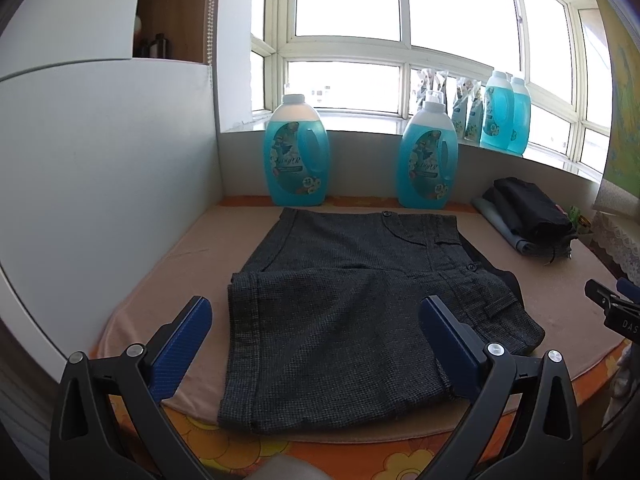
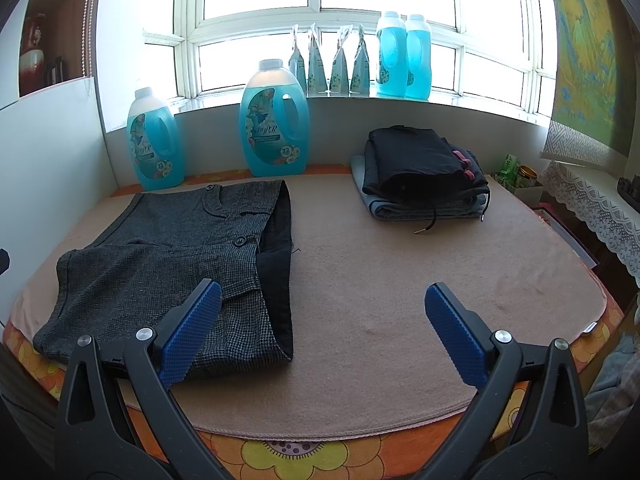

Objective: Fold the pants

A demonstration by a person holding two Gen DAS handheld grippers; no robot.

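Dark grey checked pants point(image 1: 352, 312) lie folded on the beige mat point(image 1: 160, 280), a leg part laid over the waist part. My left gripper point(image 1: 316, 328) is open and empty, held above the near edge of the pants. In the right wrist view the pants point(image 2: 160, 272) lie at the left, the black lining of the waistband showing at their right edge. My right gripper point(image 2: 324, 316) is open and empty, its left finger over the pants' near right corner and the rest over the mat point(image 2: 400, 280). The right gripper also shows at the right edge of the left wrist view point(image 1: 612, 304).
A stack of folded dark and blue clothes point(image 2: 424, 172) lies at the back right of the mat. Two blue detergent jugs point(image 2: 276, 120) stand against the back wall, with more bottles and pouches point(image 2: 400, 56) on the windowsill. A white panel point(image 1: 100, 180) stands at the left.
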